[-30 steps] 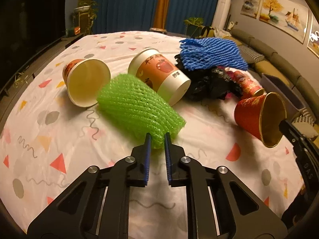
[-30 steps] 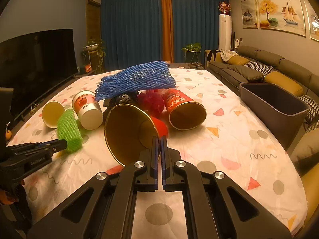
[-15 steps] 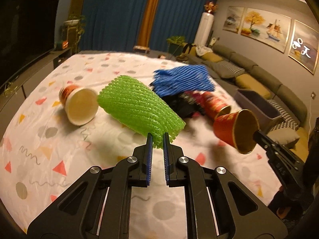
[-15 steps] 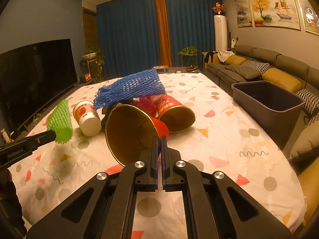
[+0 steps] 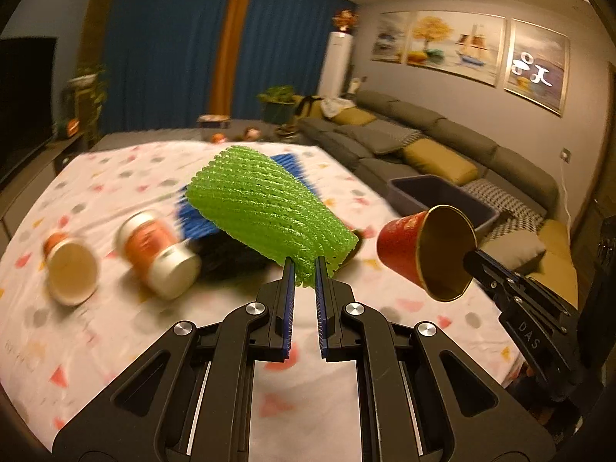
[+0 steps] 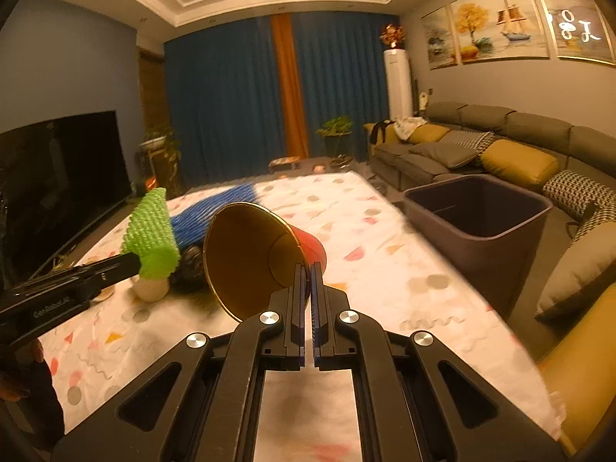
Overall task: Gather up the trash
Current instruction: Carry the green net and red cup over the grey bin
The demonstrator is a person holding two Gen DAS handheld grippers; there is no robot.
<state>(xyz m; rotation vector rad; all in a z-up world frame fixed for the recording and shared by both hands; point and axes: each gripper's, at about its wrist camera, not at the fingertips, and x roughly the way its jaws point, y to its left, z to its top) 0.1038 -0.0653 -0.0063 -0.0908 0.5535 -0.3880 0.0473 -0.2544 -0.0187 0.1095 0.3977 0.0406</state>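
My left gripper (image 5: pixel 304 269) is shut on the lower edge of a green foam net sleeve (image 5: pixel 265 208), which hangs in the air above the table. My right gripper (image 6: pixel 307 273) is shut on the rim of a red paper cup with a gold inside (image 6: pixel 246 254), also lifted, its mouth turned toward me. In the left wrist view that red cup (image 5: pixel 423 250) floats at the right, the right gripper (image 5: pixel 471 260) clamping its rim. In the right wrist view the green sleeve (image 6: pixel 152 231) shows at the left in the left gripper (image 6: pixel 136 263).
On the patterned tablecloth (image 5: pixel 115 177) lie two orange paper cups (image 5: pixel 73 269) (image 5: pixel 158 250), a blue foam net (image 5: pixel 200 219) and a black bag (image 5: pixel 231 258). A dark bin (image 6: pixel 481 227) stands past the table's right edge, before a grey sofa (image 6: pixel 500 142). A TV (image 6: pixel 57 177) is at the left.
Both grippers have risen off the table with their loads, the green sleeve and the red cup. Both views have swung up and to the right, toward the bin and sofa.
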